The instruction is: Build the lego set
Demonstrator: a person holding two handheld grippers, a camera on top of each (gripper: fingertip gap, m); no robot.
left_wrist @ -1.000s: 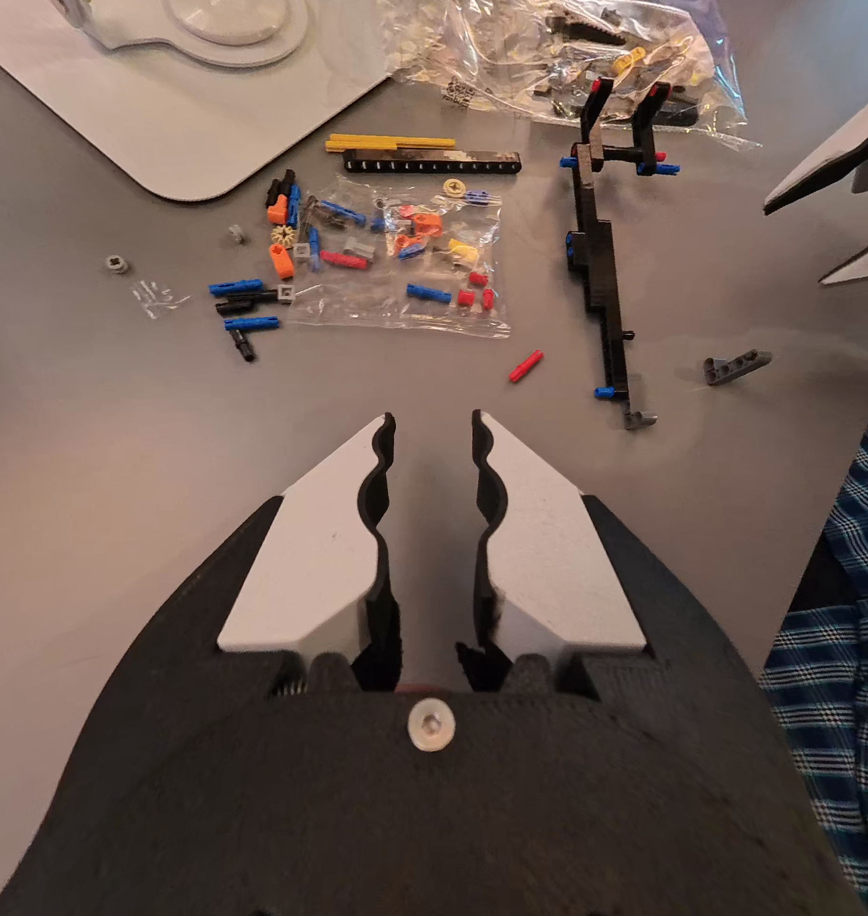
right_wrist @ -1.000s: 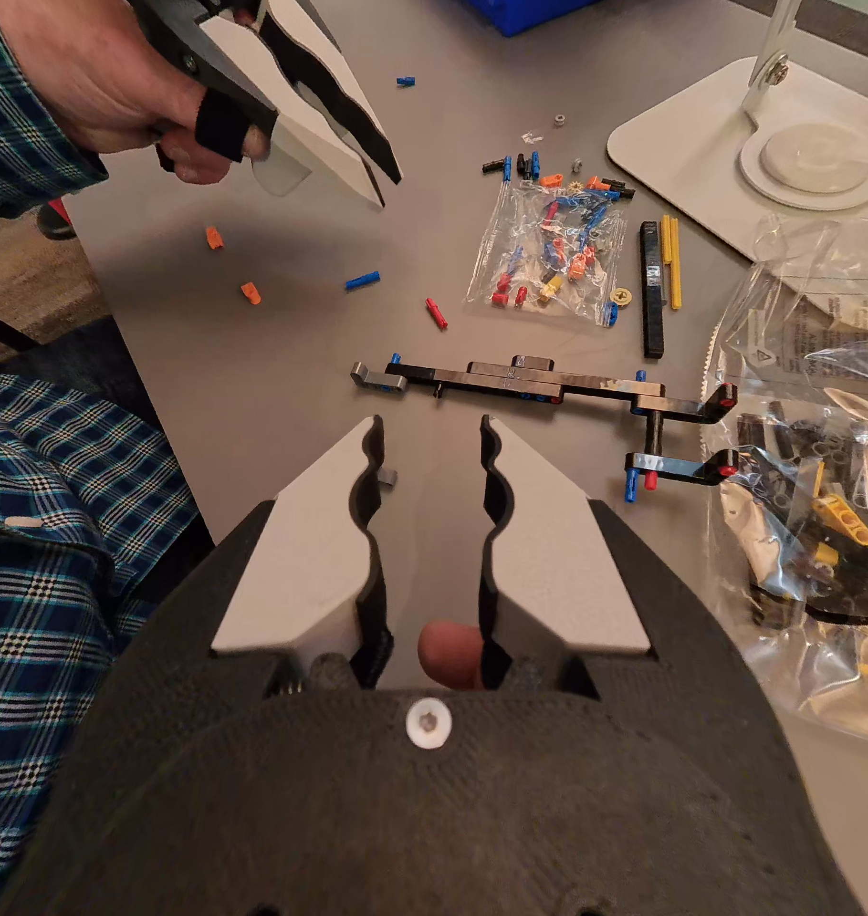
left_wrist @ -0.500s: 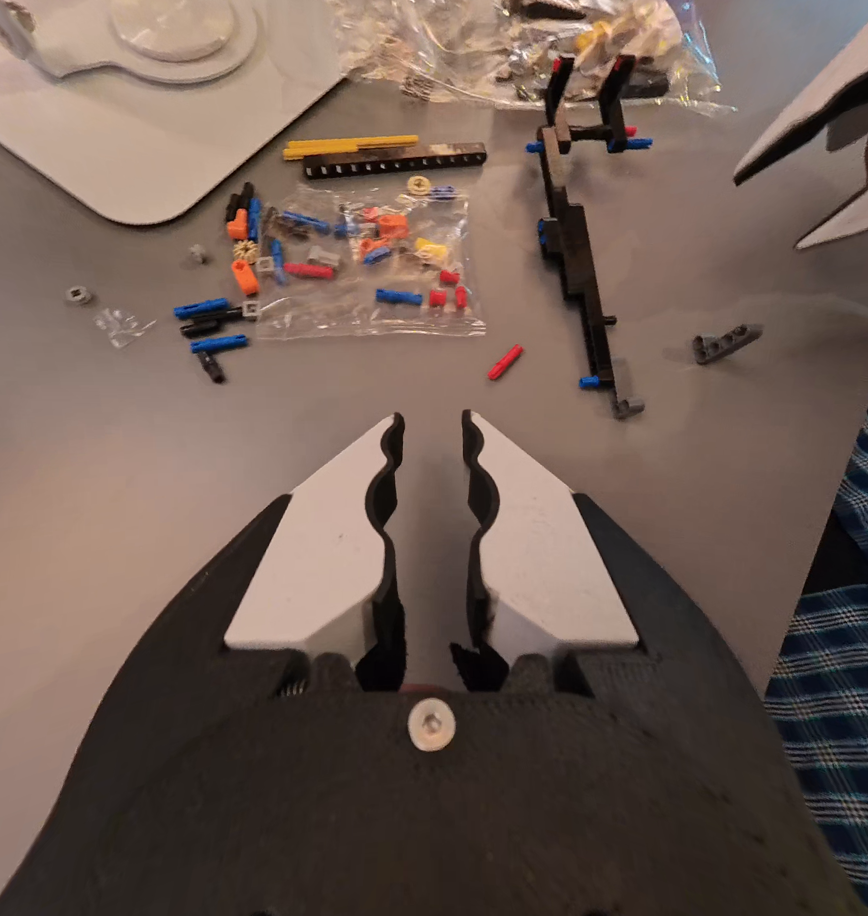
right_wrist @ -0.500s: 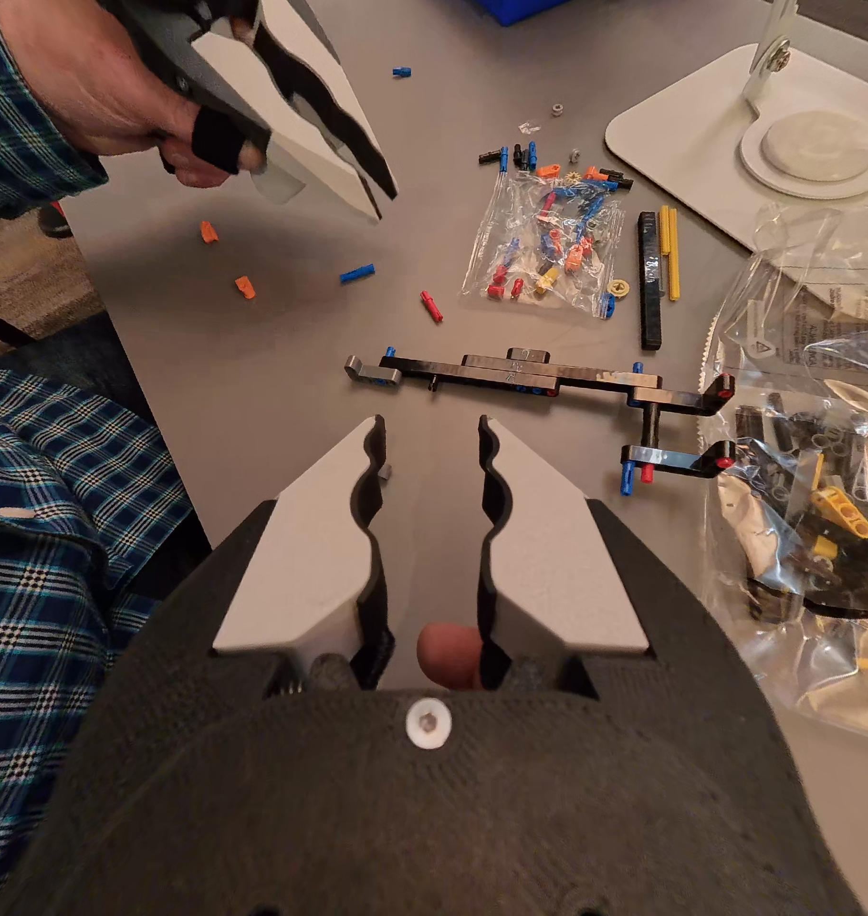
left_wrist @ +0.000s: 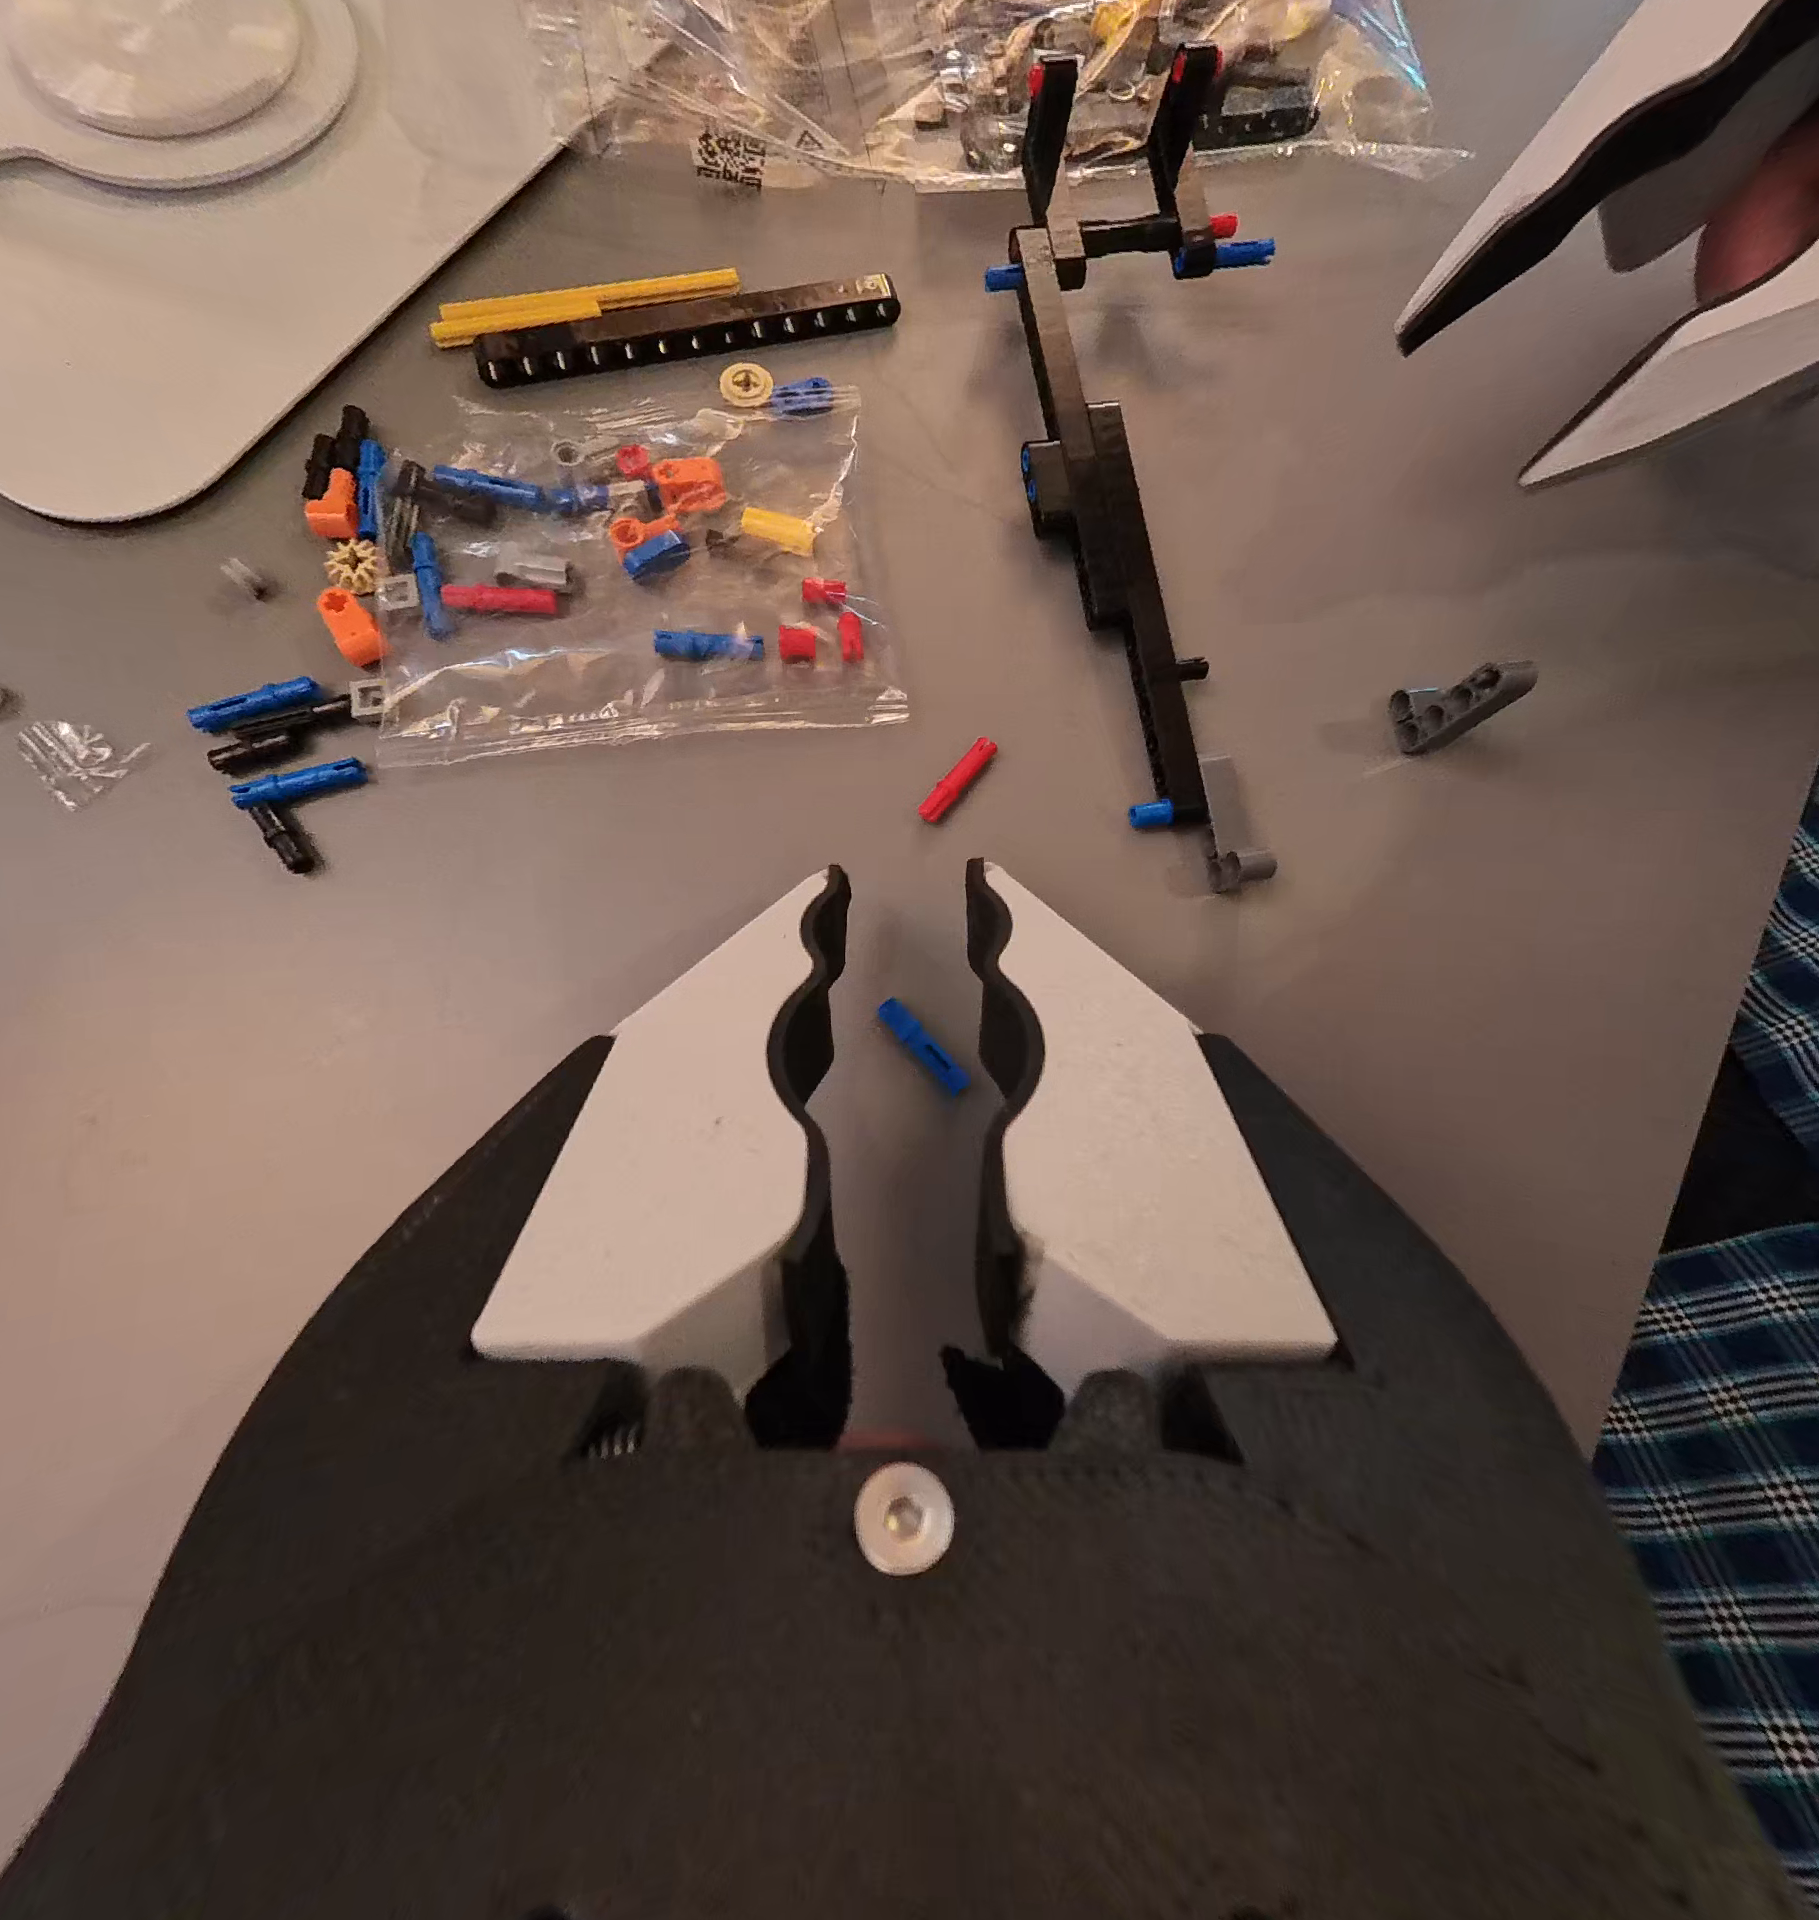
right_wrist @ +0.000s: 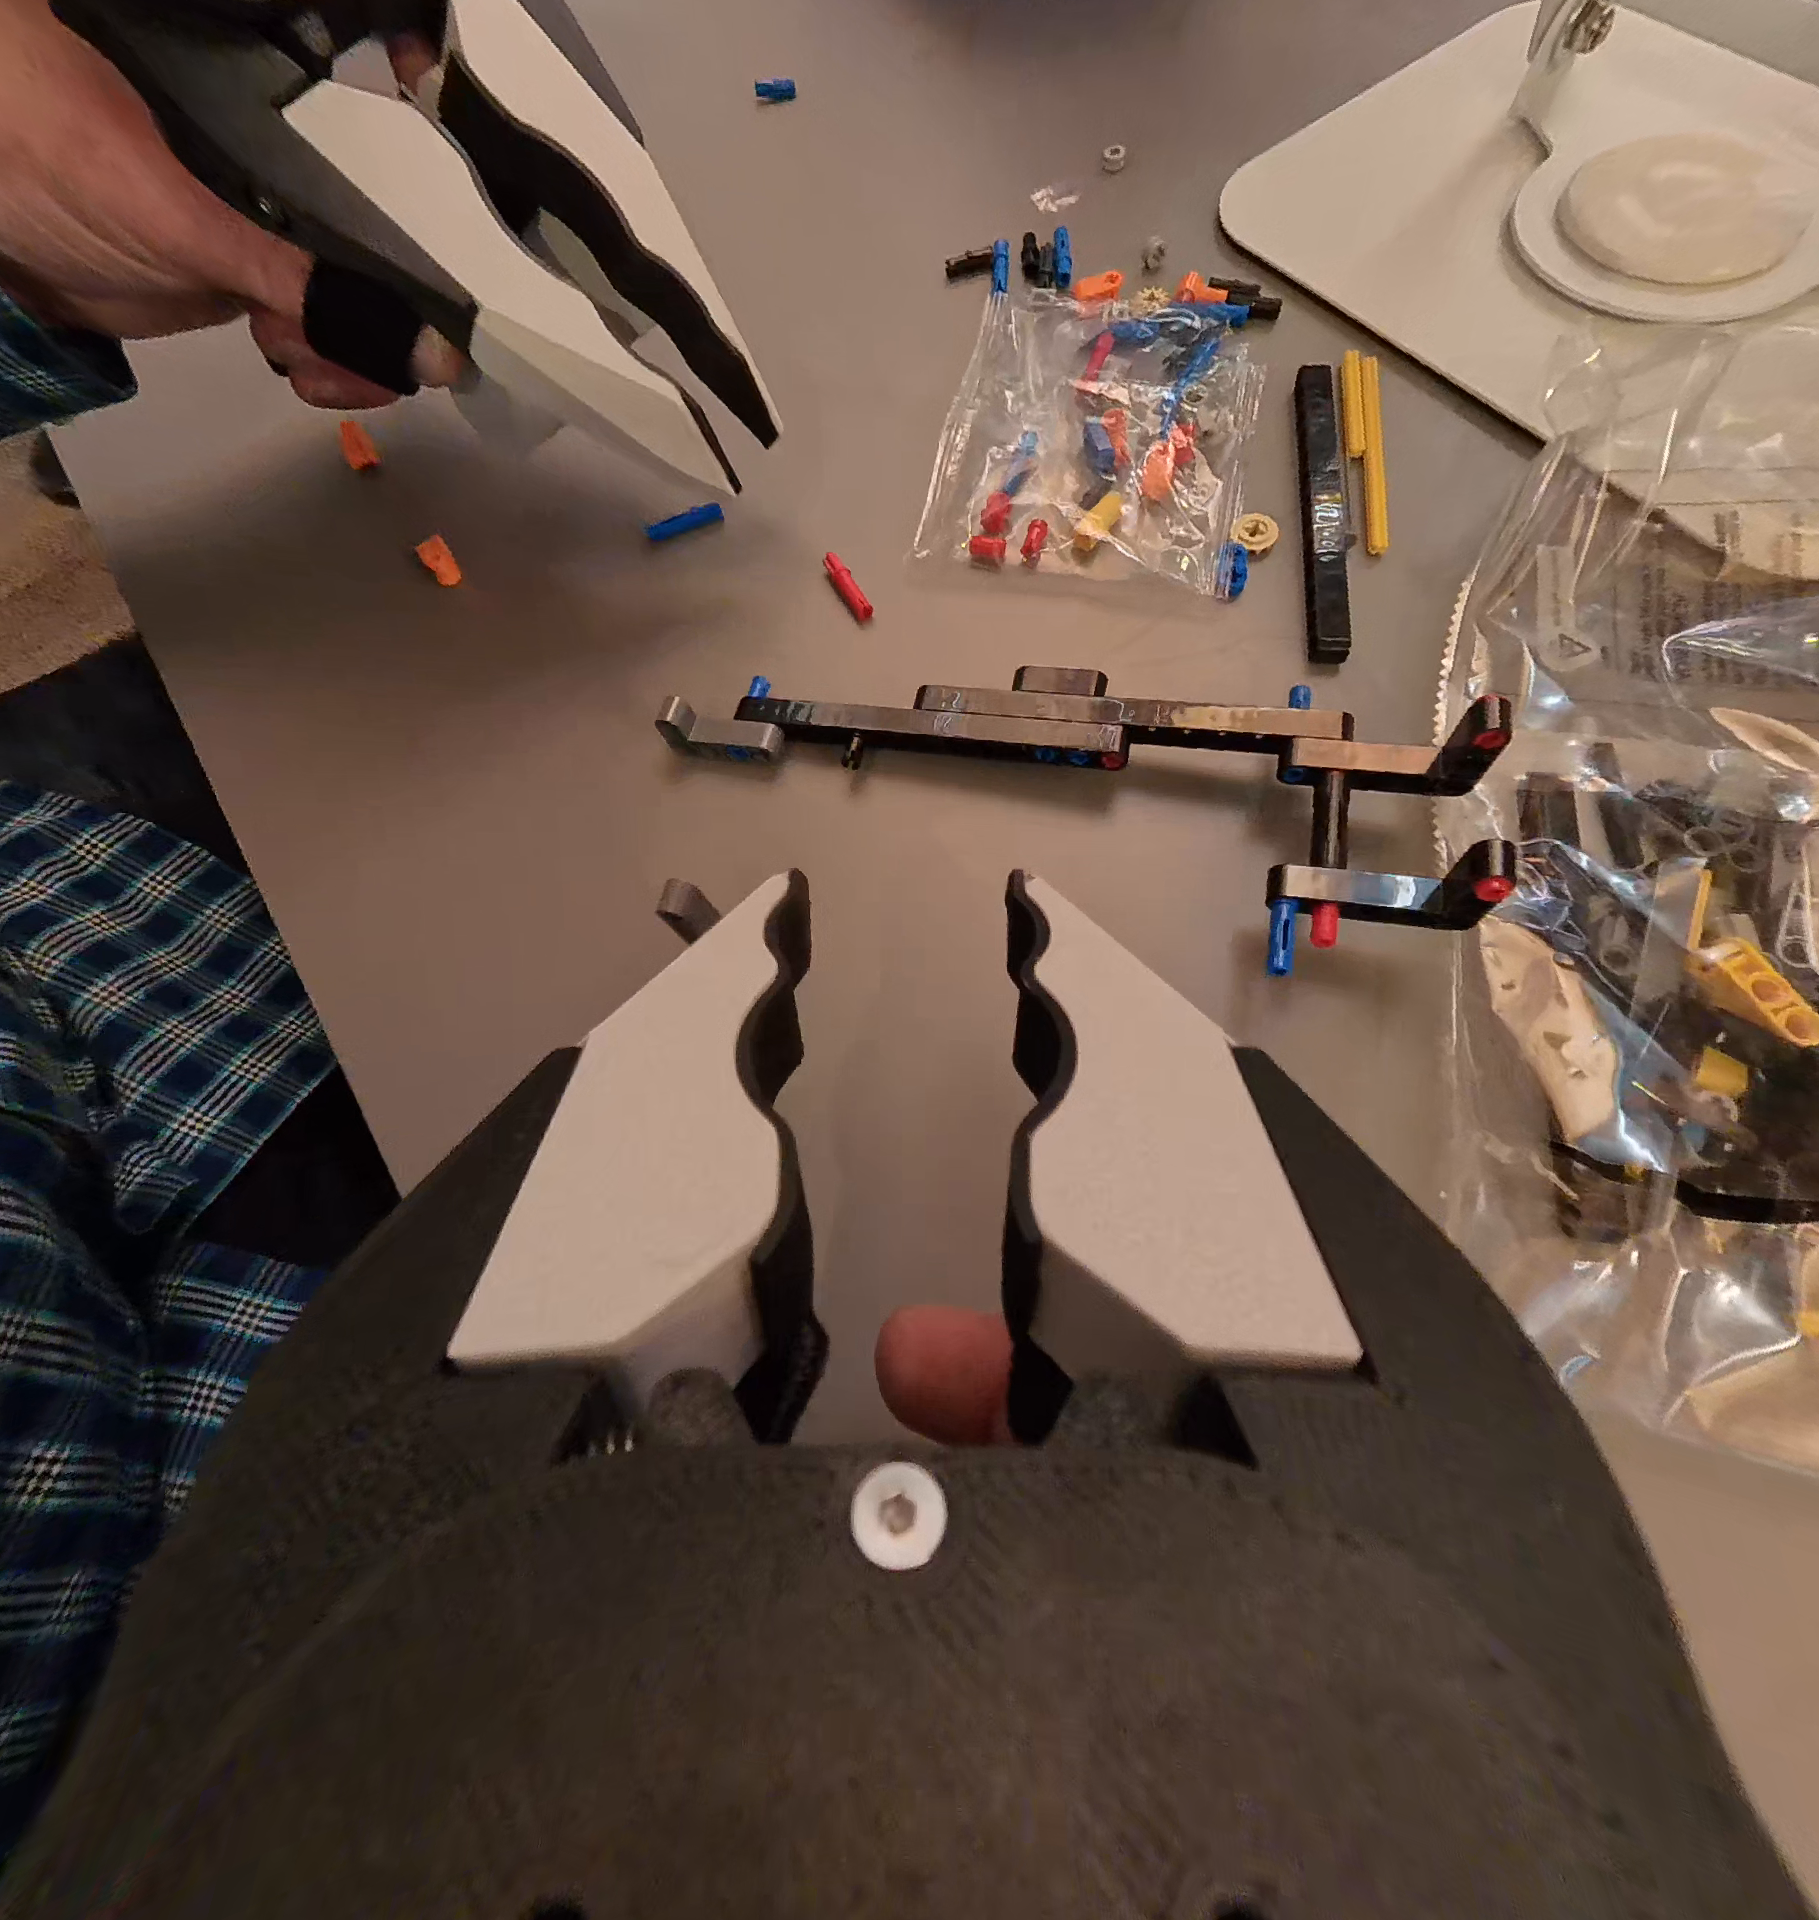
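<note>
My left gripper (left_wrist: 905,871) is open with a narrow gap, low over the grey table. A small blue pin (left_wrist: 923,1044) lies on the table, seen between its fingers. In the right wrist view the left gripper (right_wrist: 751,462) hovers just above that blue pin (right_wrist: 685,522). A red pin (left_wrist: 957,779) lies just ahead. The long black beam assembly (left_wrist: 1102,520) with blue and red pins lies to the right. My right gripper (right_wrist: 907,883) is open and empty, just short of the assembly (right_wrist: 1040,717). A small grey piece (right_wrist: 687,904) is partly hidden behind its left finger.
A clear bag of small coloured parts (left_wrist: 624,561), loose pins beside it (left_wrist: 281,727), a black beam (left_wrist: 687,332) and yellow axles (left_wrist: 583,301) lie ahead. A large parts bag (right_wrist: 1663,935) and a white stand base (right_wrist: 1404,239) sit at right. Two orange pieces (right_wrist: 437,559) lie near the table edge. Spacing between my two grippers at the tips: around 15 centimeters. The small grey piece (right_wrist: 687,904) sits 4 centimeters or so from the ends of my right fingers. Seen from the left wrist view (left_wrist: 1484,689) as well.
My left gripper has moved back over the blue pin, which now shows between its fingers, and its gap has narrowed a little. The right gripper has hardly moved.
</note>
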